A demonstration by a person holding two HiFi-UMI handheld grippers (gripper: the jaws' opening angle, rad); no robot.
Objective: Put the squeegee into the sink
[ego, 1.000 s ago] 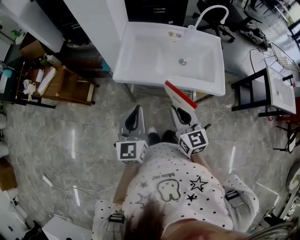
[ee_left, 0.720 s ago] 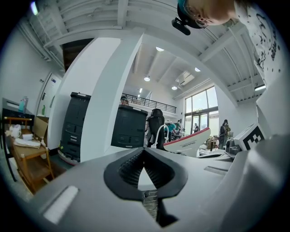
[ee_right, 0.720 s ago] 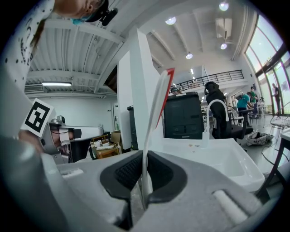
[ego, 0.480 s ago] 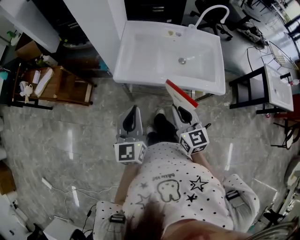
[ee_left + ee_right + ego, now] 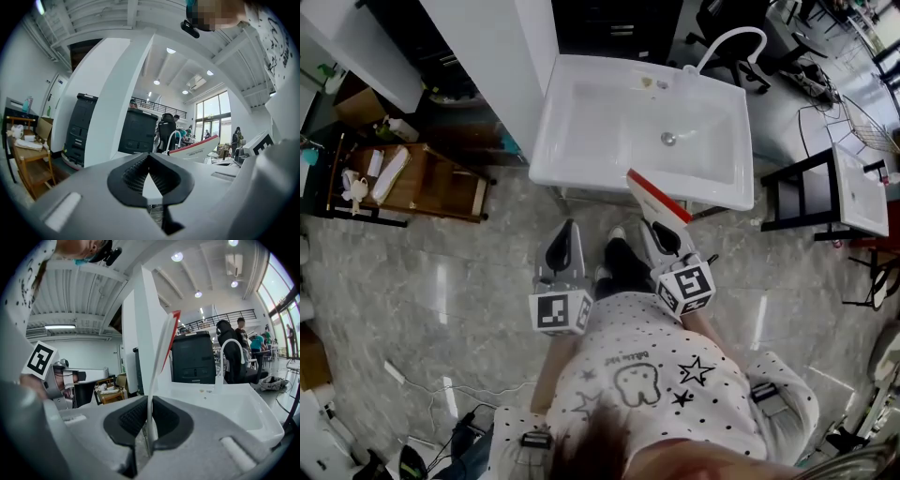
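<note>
1. The squeegee [image 5: 654,197] is off the floor and pinched in the right gripper [image 5: 662,231]. Its red-edged blade leads, slanting up toward the sink [image 5: 581,169]. The right gripper view shows it edge-on [image 5: 158,366], a thin white sheet standing upright between the pads.
2. Right gripper [image 5: 149,423]: jaws clamped on the base of the squeegee, with no gap on either side.
3. Change over the last second: the sink sits lower and nearer in the head view, and one foot [image 5: 624,257] is now forward between the grippers. The person has stepped closer. The blade tip now overlaps the sink's front rim in that view (height above the rim cannot be judged from so steep an angle).
4. Grip unchanged across the three head frames; the squeegee's slant in the jaws looks the same.
5. Left gripper [image 5: 569,229]: jaws pressed together on nothing [image 5: 149,174]. It has come forward alongside the right one and plays no part.
6. Judgement: this is the carry phase, nearly at the sink. What remains is to pass the blade over the front rim, lower it into the basin short of the faucet [image 5: 727,42], and let go.
</note>
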